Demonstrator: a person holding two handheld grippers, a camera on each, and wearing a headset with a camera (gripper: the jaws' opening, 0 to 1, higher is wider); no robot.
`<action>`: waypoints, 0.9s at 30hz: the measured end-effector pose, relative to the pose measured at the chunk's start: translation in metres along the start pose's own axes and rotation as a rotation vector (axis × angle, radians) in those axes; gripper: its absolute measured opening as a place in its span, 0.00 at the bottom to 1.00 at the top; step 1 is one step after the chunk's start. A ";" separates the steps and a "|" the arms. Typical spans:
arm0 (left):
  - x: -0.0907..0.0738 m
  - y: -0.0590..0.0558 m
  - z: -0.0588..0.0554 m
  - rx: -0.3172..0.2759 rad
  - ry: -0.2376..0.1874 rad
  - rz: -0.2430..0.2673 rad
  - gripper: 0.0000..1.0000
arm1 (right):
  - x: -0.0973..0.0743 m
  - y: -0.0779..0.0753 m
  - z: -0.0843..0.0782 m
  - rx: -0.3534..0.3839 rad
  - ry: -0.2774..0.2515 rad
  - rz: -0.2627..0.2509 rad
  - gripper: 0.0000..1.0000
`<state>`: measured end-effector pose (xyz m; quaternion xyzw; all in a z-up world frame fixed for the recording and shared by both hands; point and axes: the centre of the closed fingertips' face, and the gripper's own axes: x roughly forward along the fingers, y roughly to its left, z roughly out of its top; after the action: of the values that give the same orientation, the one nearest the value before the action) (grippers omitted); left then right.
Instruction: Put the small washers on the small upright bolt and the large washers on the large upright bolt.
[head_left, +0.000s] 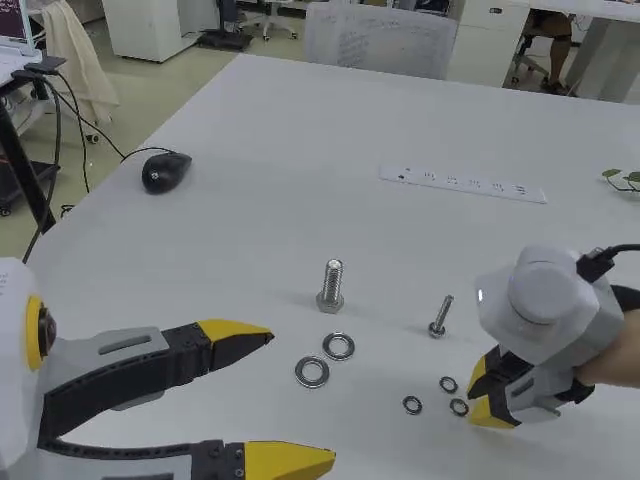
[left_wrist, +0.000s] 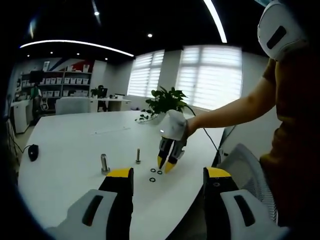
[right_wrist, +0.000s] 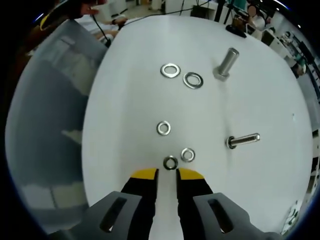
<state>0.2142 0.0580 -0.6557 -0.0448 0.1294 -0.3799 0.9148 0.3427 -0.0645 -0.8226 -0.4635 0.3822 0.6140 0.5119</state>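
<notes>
1. Saw a big white table (head_left: 300, 150), wide and flat.
2. Spotted a black computer mouse (head_left: 165, 171) on the table, over to the left in the head view, and a long white power strip (head_left: 463, 184) lying further back.
3. Found a grey chair (head_left: 380, 40) at the far edge of the table.
4. Noticed a pale floor (head_left: 110, 110), a cream cloth (head_left: 75, 60) hanging beside it, and a white cabinet (head_left: 150, 25) further off.
5. Saw tall windows (left_wrist: 212, 75) with white blinds, bright with daylight.
6. Spotted a leafy green plant (left_wrist: 165, 102) in front of the windows.
7. Found long light strips (left_wrist: 75, 44) glowing on a dark ceiling, and shelves (left_wrist: 65, 82) against the far wall.
</notes>
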 end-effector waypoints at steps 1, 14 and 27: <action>0.000 0.000 0.000 0.003 0.002 -0.002 0.55 | 0.001 -0.001 0.000 0.003 -0.003 -0.005 0.15; 0.001 0.002 -0.004 0.008 0.026 -0.003 0.55 | 0.004 -0.003 0.004 0.031 0.000 -0.013 0.18; 0.005 0.017 -0.016 0.021 0.080 0.021 0.55 | 0.005 -0.001 0.006 0.026 -0.002 -0.022 0.16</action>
<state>0.2253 0.0667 -0.6750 -0.0187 0.1625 -0.3732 0.9132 0.3428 -0.0574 -0.8257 -0.4603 0.3844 0.6038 0.5251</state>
